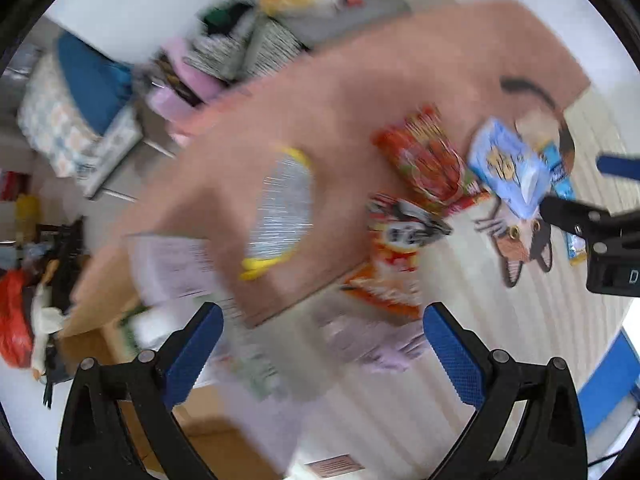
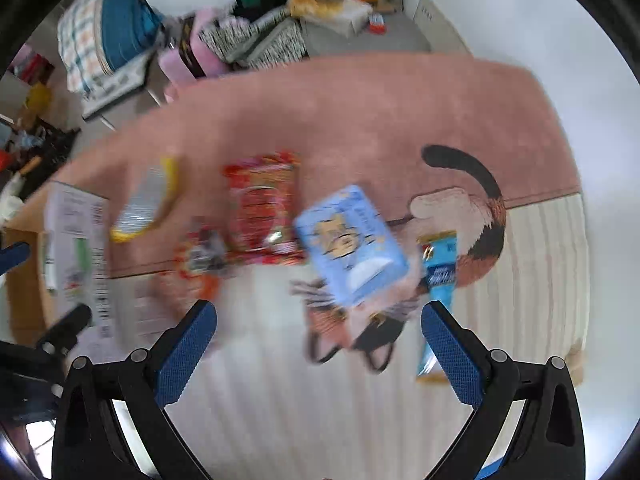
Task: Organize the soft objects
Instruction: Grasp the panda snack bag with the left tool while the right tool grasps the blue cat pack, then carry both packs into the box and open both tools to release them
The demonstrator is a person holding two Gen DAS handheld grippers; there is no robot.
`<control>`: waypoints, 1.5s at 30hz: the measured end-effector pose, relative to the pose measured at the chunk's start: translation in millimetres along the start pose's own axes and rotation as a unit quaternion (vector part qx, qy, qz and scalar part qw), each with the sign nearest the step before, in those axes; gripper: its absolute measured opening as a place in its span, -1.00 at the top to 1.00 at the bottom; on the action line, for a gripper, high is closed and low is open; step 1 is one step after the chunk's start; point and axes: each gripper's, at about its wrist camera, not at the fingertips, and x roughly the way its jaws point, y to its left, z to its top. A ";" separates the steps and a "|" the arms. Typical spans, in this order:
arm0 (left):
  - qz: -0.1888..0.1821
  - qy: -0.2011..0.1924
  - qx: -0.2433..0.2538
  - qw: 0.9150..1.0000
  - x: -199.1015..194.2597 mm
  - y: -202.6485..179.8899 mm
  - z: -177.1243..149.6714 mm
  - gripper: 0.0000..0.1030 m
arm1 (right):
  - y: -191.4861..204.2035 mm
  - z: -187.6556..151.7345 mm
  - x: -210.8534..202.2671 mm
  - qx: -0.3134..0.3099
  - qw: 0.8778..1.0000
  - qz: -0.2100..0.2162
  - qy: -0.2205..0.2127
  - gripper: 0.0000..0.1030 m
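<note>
Soft packs lie on a pink and cream cat rug (image 2: 360, 120). A light blue tissue pack (image 2: 352, 244) lies ahead of my right gripper (image 2: 318, 338), which is open and empty above the rug. Left of it are a red snack bag (image 2: 262, 208), an orange bag (image 2: 200, 264) and a silver yellow-edged pouch (image 2: 146, 200). A thin blue packet (image 2: 438, 280) lies by the right finger. My left gripper (image 1: 322, 344) is open and empty; the silver pouch (image 1: 282, 204), red bag (image 1: 428, 160), orange bag (image 1: 394, 248) and tissue pack (image 1: 508, 164) lie ahead of it. Both views are blurred.
A cardboard box (image 2: 28, 272) with a white printed pack (image 2: 76, 248) stands at the rug's left edge. Folded blankets, a blue cushion (image 2: 124, 20) and clutter lie along the far wall. The right gripper (image 1: 600, 224) shows at the right of the left wrist view.
</note>
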 end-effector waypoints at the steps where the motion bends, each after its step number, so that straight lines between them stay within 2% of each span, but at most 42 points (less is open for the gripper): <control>1: 0.002 0.018 0.008 1.000 17.3 -8.7 8.3 -0.99 | -1.6 6.2 13.4 -0.011 1.000 -0.001 0.012 -1.00; 5: 0.004 0.053 0.034 0.998 58.6 -28.2 28.5 -0.99 | -5.7 23.0 58.9 -0.052 0.997 -0.004 0.051 -1.00; 7: 0.007 0.072 0.036 0.997 76.9 -33.7 36.7 -0.86 | -5.3 28.1 76.7 -0.067 0.995 -0.010 0.066 -0.98; 8: 0.006 0.080 0.033 0.996 83.3 -34.2 39.8 -0.71 | -6.4 30.0 83.9 -0.073 0.995 -0.017 0.072 -0.91; 9: 0.001 0.091 0.025 0.996 90.4 -32.4 42.5 -0.54 | -8.3 31.4 91.2 -0.076 0.994 -0.025 0.078 -0.79; 10: -0.003 0.098 0.015 0.995 95.8 -28.6 45.2 -0.45 | -11.6 32.2 97.2 -0.074 0.993 -0.025 0.085 -0.71; 11: -0.007 0.104 0.002 0.995 98.4 -24.6 45.7 -0.31 | -16.0 32.6 100.9 -0.065 0.994 -0.017 0.091 -0.48; 12: -0.017 0.110 -0.017 0.994 100.5 -18.6 46.1 -0.21 | -22.2 32.4 103.3 -0.049 0.994 -0.008 0.097 -0.40; 14: -0.043 0.124 -0.083 0.988 103.4 2.5 44.6 -0.15 | -37.2 31.4 105.1 -0.007 0.994 0.006 0.106 -0.33; 16: -0.072 0.133 -0.149 0.977 105.7 23.5 40.4 -0.15 | -53.2 27.9 108.4 0.045 0.990 0.033 0.130 -0.33; 18: -0.092 0.137 -0.175 0.971 107.2 33.0 37.2 -0.15 | -60.9 25.8 112.3 0.068 0.985 0.063 0.147 -0.34; 20: -0.110 0.145 -0.177 0.967 110.0 35.4 34.9 -0.15 | -64.6 26.9 114.7 0.073 0.984 0.061 0.150 -0.43; 24: -0.108 0.158 -0.168 0.967 117.1 32.7 29.4 -0.15 | -65.1 34.4 126.1 0.067 0.986 0.038 0.148 -0.50; 28: -0.104 0.150 -0.164 0.969 116.2 25.7 23.7 -0.14 | -61.8 38.4 133.8 0.068 0.987 0.025 0.146 -0.56; 29: -0.106 0.147 -0.167 0.969 117.8 21.4 23.4 0.02 | -57.9 40.5 132.6 0.067 0.987 0.019 0.143 -0.50; 30: -0.103 0.143 -0.167 0.970 115.9 17.9 24.5 0.24 | -56.4 40.9 130.3 0.068 0.988 0.010 0.137 -0.33; 32: -0.098 0.134 -0.160 0.973 108.8 11.3 24.5 0.31 | -52.5 39.3 124.5 0.061 0.990 -0.010 0.125 0.00; 33: -0.095 0.129 -0.159 0.974 104.7 11.1 23.7 0.37 | -52.2 38.1 121.4 0.061 0.991 -0.010 0.122 0.13; 34: -0.094 0.120 -0.160 0.975 97.1 13.2 22.5 0.40 | -51.3 36.5 117.4 0.061 0.991 -0.012 0.118 0.17; 38: -0.100 0.089 -0.158 0.978 64.8 17.7 5.3 0.42 | -45.7 19.4 88.6 0.070 0.993 -0.005 0.095 0.22; 41: -0.108 0.057 -0.156 0.980 30.2 36.6 -11.6 0.42 | -34.5 2.7 61.1 0.071 0.995 0.005 0.070 0.22; 45: -0.130 0.013 -0.166 0.977 -18.7 51.1 -45.5 0.42 | -4.3 -27.0 17.6 0.057 0.996 0.048 0.044 0.22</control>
